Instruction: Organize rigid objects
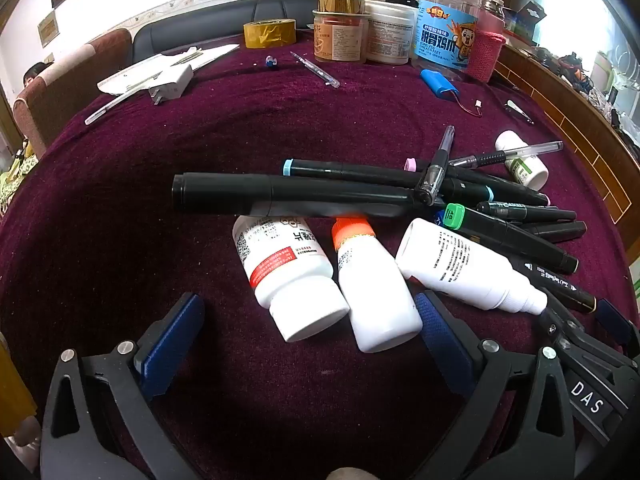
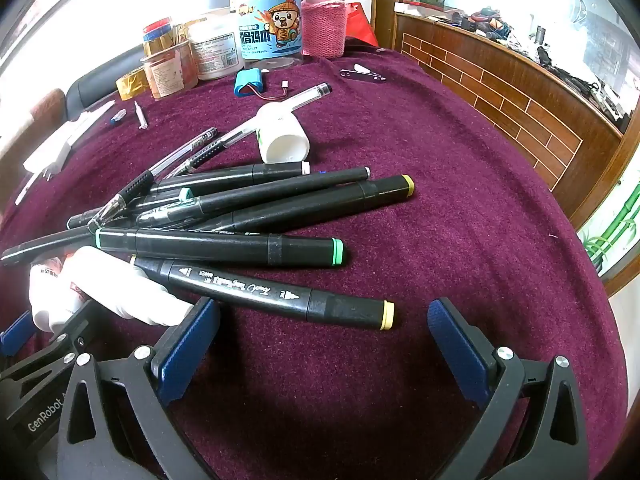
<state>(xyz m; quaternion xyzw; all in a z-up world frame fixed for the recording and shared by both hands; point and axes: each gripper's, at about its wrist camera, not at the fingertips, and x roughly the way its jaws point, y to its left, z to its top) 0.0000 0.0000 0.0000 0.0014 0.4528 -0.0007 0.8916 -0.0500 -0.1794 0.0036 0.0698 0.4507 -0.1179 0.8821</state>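
While both grippers hung low over the maroon tablecloth (image 1: 120, 184), neither held anything. The left gripper (image 1: 308, 344) had its blue-padded fingers spread wide, and between and just beyond them lay two white bottles side by side: a pill bottle with a red band (image 1: 288, 276) and an orange-capped bottle (image 1: 372, 292), touching along their sides. A third, a white spray bottle (image 1: 464, 268), lay tilted just right of them, its nozzle close to the right gripper's finger.

The right gripper (image 2: 324, 344) was likewise wide open, its fingers apart over bare cloth. Just ahead of them lay a yellow-capped marker (image 2: 280, 292), printed side up, with the spray bottle's nozzle touching the left pad. Beyond it a green-capped marker (image 2: 220, 248) lay across, and farther on the other black markers (image 2: 280, 196) fanned out in a loose heap, overlapping at their left ends. Clear gel pens (image 2: 180, 156) crossed the top of the heap. A long black marker (image 1: 292, 192) lay across the far ends of the two white bottles in the left view.

Behind the heap a small white bottle (image 2: 284, 136) lay on its side, a clear pen resting over it. Farther back sat a blue battery pack (image 2: 250, 84), a white charger (image 1: 170, 88) and a roll of yellow tape (image 1: 270, 33). At the table's far edge stood jars (image 1: 380, 32) and a pink-sleeved flask (image 2: 324, 20).
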